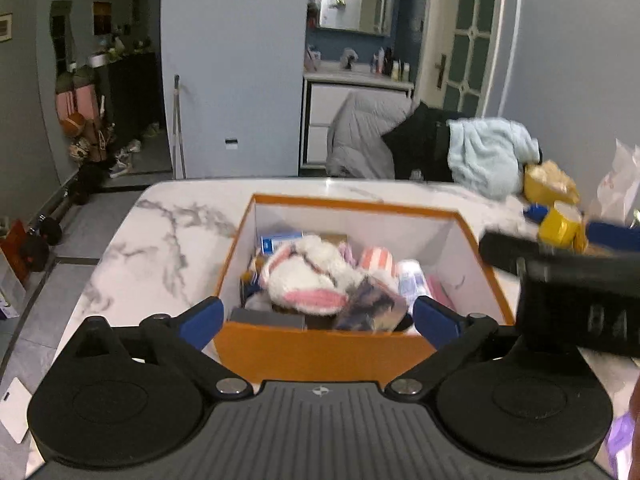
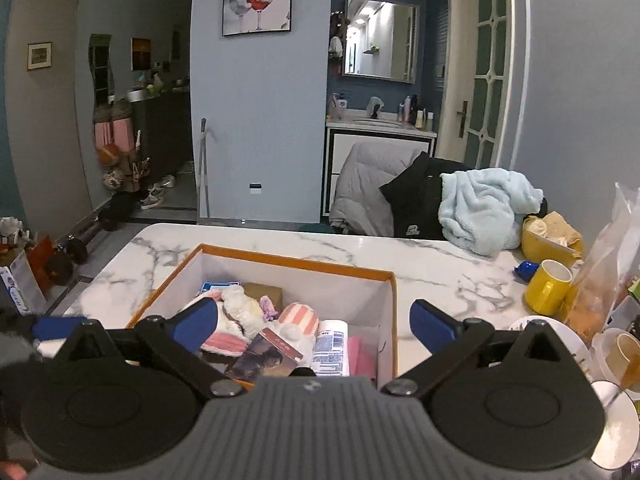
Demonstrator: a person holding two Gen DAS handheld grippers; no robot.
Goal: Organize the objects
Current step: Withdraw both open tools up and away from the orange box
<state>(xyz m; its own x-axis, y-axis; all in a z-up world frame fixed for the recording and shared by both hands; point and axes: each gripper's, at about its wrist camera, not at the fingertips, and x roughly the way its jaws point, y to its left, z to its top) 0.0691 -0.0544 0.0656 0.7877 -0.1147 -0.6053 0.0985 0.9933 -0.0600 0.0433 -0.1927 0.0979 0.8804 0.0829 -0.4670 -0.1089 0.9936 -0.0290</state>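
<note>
Orange box [image 1: 320,346] with white inner walls sits on the marble worktop [image 1: 160,232], directly ahead of the left gripper [image 1: 318,322], whose blue-tipped fingers stand wide apart and empty over the box's near wall. Inside the box lies a jumble: a white and pink plush toy [image 1: 308,280] in the middle, a blue and white carton [image 1: 278,241] behind it, a pink-striped item [image 1: 378,259] to its right, and a dark printed packet [image 1: 370,304] at the near edge. From the right wrist view the right gripper [image 2: 316,326] also hangs over the near part of the same box [image 2: 296,264], jaws spread apart and holding nothing, with the plush toy [image 2: 240,312], the packet [image 2: 264,354] and a white labelled bottle [image 2: 330,346] just beyond its fingers. To the right of that gripper, well outside the box, stand a yellow mug [image 2: 546,288], a yellow bowl [image 2: 546,242] and a light blue fleece cloth [image 2: 484,210]. The right gripper's body shows as a dark blurred shape [image 1: 568,280] at the right of the left wrist view.
</note>
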